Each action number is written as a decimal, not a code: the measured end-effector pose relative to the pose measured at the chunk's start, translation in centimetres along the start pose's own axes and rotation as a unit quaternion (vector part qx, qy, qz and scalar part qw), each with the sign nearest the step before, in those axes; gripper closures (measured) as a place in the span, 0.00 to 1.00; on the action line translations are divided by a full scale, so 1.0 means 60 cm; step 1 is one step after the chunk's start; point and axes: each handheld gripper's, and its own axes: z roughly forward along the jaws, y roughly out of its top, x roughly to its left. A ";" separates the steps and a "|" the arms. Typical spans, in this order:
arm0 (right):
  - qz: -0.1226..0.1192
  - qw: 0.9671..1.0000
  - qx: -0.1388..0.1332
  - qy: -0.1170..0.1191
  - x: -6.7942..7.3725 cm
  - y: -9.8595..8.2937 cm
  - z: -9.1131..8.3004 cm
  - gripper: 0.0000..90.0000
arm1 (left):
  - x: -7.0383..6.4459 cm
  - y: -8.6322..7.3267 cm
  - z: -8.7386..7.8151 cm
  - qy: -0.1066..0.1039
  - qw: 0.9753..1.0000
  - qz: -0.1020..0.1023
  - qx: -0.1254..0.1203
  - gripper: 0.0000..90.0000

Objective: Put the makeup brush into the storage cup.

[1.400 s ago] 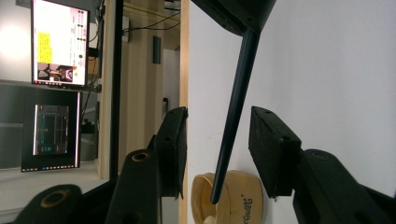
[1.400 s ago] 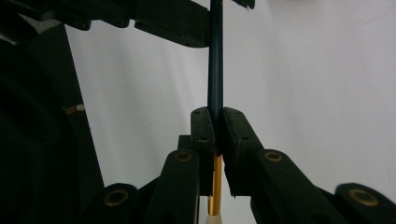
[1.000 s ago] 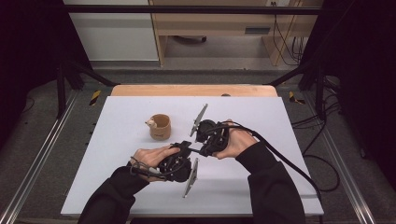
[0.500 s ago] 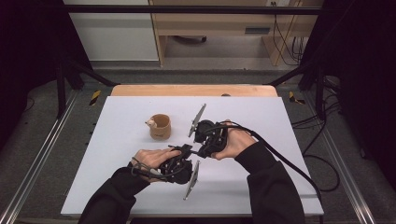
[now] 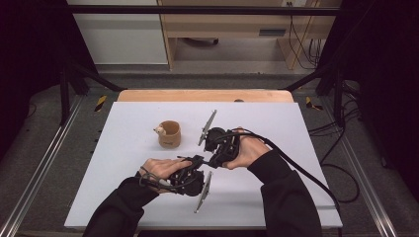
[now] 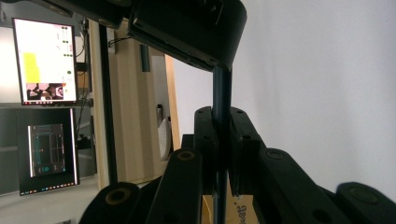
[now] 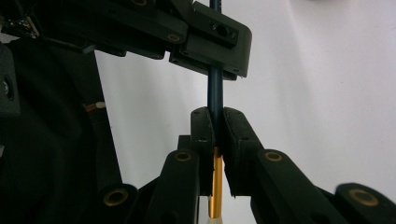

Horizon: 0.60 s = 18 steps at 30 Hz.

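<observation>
A thin dark blue rod [image 7: 215,88] with a gold ferrule [image 7: 215,186] and a pale tip, like a brush or pen, is held between both grippers. In the right gripper view my right gripper [image 7: 215,123] is shut on the rod just above the ferrule, and the left gripper [image 7: 210,37] clamps it farther up. The left gripper view has my left gripper [image 6: 221,126] shut on the same rod [image 6: 221,88], with the right gripper [image 6: 187,23] above. From the high view, the left gripper [image 5: 199,160] and right gripper [image 5: 212,158] meet tip to tip at mid-table.
A small brown cup [image 5: 169,134] with a pale figure on its rim stands on the white table [image 5: 276,123], a little left of and beyond the grippers. A wooden strip [image 5: 202,95] edges the table's far side. Metal frame rails run along both sides.
Both grippers stay joined on the rod at mid-table. The hands have shifted only slightly and the cup has not moved.
</observation>
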 end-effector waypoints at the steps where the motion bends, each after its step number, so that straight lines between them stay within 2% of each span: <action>1: -0.001 1.000 0.000 0.001 0.000 0.000 0.001 0.93 | 0.000 0.000 0.000 0.000 1.000 0.000 0.000 0.92; 5: -0.004 1.000 0.000 0.004 0.000 0.000 0.003 0.92 | 0.000 0.000 -0.002 -0.006 1.000 0.005 0.004 0.93; 10: -0.006 1.000 -0.001 0.005 0.001 0.000 0.003 0.92 | 0.001 -0.001 -0.004 -0.008 1.000 0.001 0.005 0.93; 16: -0.006 1.000 -0.011 -0.012 -0.001 -0.005 -0.002 0.73 | 0.006 -0.010 -0.006 -0.008 1.000 -0.011 0.009 0.93; 18: -0.005 0.999 -0.029 -0.020 0.000 -0.007 -0.008 0.67 | 0.007 -0.014 -0.006 -0.010 1.000 -0.015 0.015 0.93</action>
